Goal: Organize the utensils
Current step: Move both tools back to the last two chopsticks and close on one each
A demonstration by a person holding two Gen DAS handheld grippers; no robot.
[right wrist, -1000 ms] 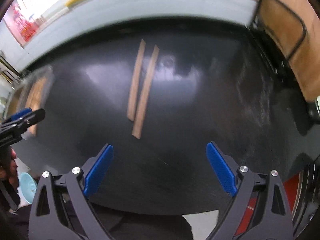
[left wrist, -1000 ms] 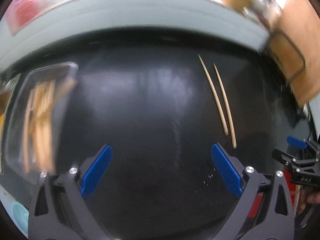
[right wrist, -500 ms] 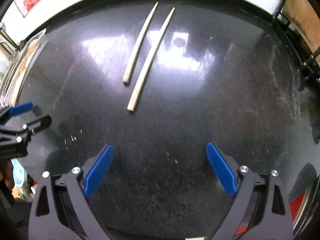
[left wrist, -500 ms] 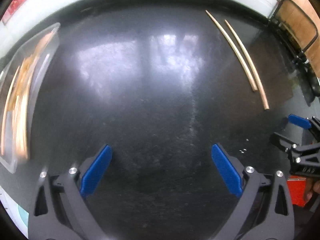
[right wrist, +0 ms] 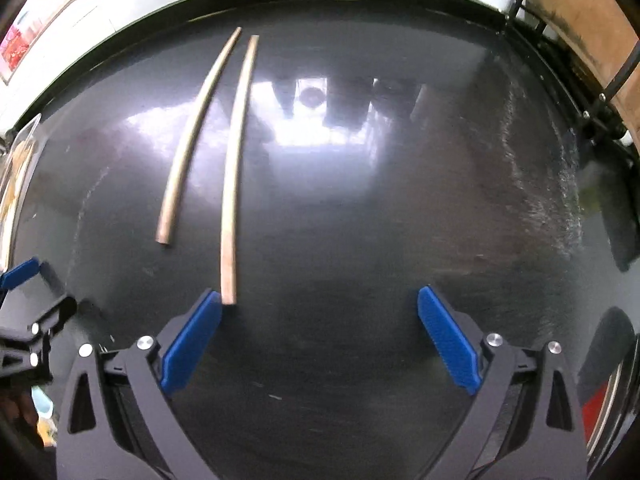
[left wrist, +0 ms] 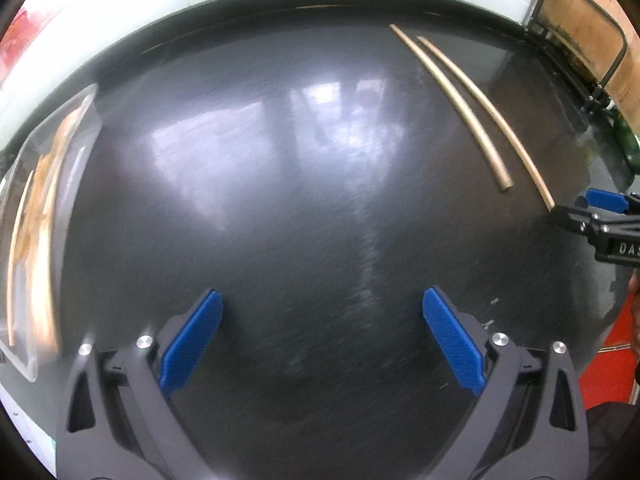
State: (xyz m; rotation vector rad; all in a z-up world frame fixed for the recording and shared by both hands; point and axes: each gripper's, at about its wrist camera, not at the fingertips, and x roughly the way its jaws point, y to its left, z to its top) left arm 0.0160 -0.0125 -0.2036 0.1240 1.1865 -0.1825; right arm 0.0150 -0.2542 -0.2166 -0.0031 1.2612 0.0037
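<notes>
Two wooden chopsticks lie side by side on a glossy black table (right wrist: 360,220). In the right wrist view the longer-reaching chopstick (right wrist: 234,168) ends just beside my left blue pad, and the other chopstick (right wrist: 192,140) lies to its left. My right gripper (right wrist: 320,332) is open and holds nothing. In the left wrist view the same chopsticks (left wrist: 460,108) lie at the far right, and the right gripper (left wrist: 600,216) shows at the right edge near their ends. My left gripper (left wrist: 322,336) is open over bare table.
A clear plastic tray (left wrist: 36,216) holding several wooden utensils sits at the table's left edge; its rim (right wrist: 16,168) also shows in the right wrist view. A wooden chair with black metal frame (left wrist: 580,32) stands at the far right. A pale wall runs behind.
Both grippers tilted down toward the table and advanced. The right gripper came close to the chopsticks, whose near end now lies beside its left pad. Both stayed open.
</notes>
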